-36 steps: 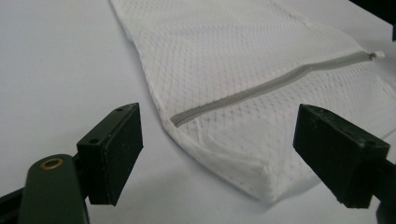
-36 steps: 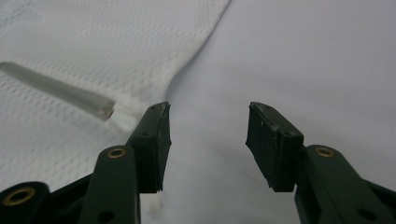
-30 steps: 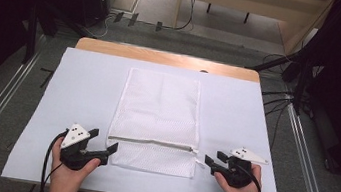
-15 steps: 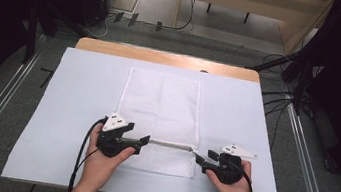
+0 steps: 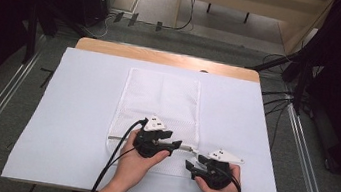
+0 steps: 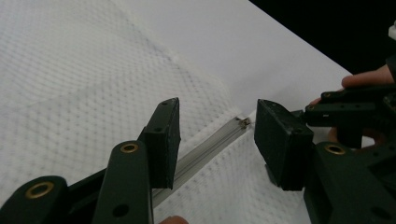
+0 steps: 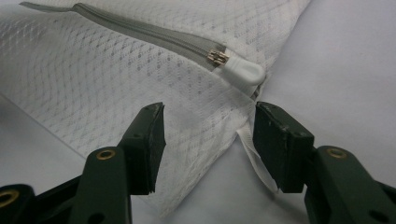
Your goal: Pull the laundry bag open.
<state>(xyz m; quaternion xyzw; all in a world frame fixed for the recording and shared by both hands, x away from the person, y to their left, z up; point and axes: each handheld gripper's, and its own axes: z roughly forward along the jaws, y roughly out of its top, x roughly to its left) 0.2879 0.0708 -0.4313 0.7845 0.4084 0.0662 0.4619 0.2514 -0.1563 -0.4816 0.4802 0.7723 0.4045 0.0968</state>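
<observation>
- The white mesh laundry bag (image 5: 159, 109) is lying flat in the middle of the white table cover (image 5: 70, 112), with its grey zipper (image 7: 140, 30) running across the end nearest the person.
- Over on the left, the left gripper (image 5: 172, 144) is hovering right over the zipper line, jaws spread apart and holding nothing. In the left gripper view the zipper tape is passing between the two jaws.
- The left hand (image 5: 136, 164) is reaching in from the near edge and cupping that gripper from below, jaws pointing toward the bag's right side.
- Moving right, the right gripper (image 5: 192, 167) is sitting at the bag's near right corner, jaws also open and empty. In its own view the corner fabric is lying between them, and the zipper pull (image 7: 218, 57) with its white cover is just beyond.
- The right hand (image 5: 218, 188) is low near the table edge, with the gripper aimed left toward the other one.
- My guess at the risks: the mesh is thin and slippery, so the right jaws could close on just one layer or miss the corner, and the bag would slide along instead of the zip moving. The pull is tiny too, so the left could easily pinch tape instead.
</observation>
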